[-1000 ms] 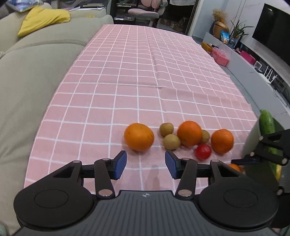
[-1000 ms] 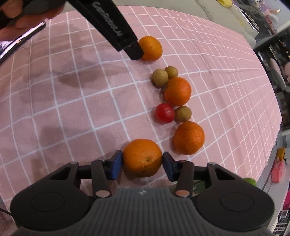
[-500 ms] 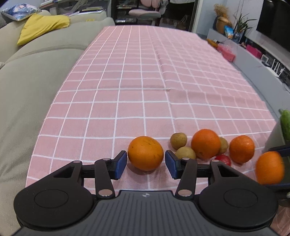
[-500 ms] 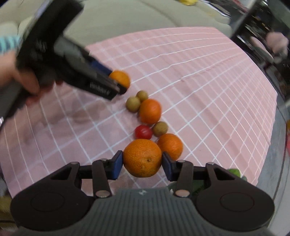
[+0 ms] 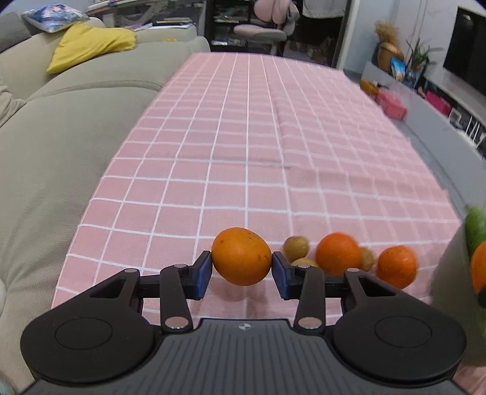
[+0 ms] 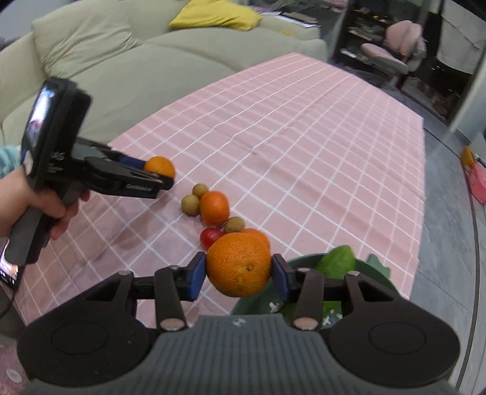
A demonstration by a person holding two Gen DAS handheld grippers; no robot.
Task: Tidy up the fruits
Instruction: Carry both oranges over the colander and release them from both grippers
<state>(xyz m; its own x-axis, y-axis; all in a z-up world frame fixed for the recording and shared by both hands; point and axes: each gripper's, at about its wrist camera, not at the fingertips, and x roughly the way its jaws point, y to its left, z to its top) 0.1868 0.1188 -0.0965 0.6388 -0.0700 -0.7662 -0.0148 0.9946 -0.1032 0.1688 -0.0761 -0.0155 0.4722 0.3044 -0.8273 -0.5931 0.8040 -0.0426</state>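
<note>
Two oranges are now off the pink checked cloth [image 5: 249,145]: our left gripper [image 5: 241,275], open around its orange [image 5: 241,256] a moment ago, now clamps it, while our right gripper [image 6: 238,273] carries its clamped orange [image 6: 239,269] toward the green bowl [image 6: 376,273], so sorting is advancing.

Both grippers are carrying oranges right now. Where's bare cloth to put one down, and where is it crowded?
Free: the pink cloth beyond the fruit toward the chair, and the strip along the sofa. Crowded: the loose oranges, small brown fruits, and tomato near the green bowl.
</note>
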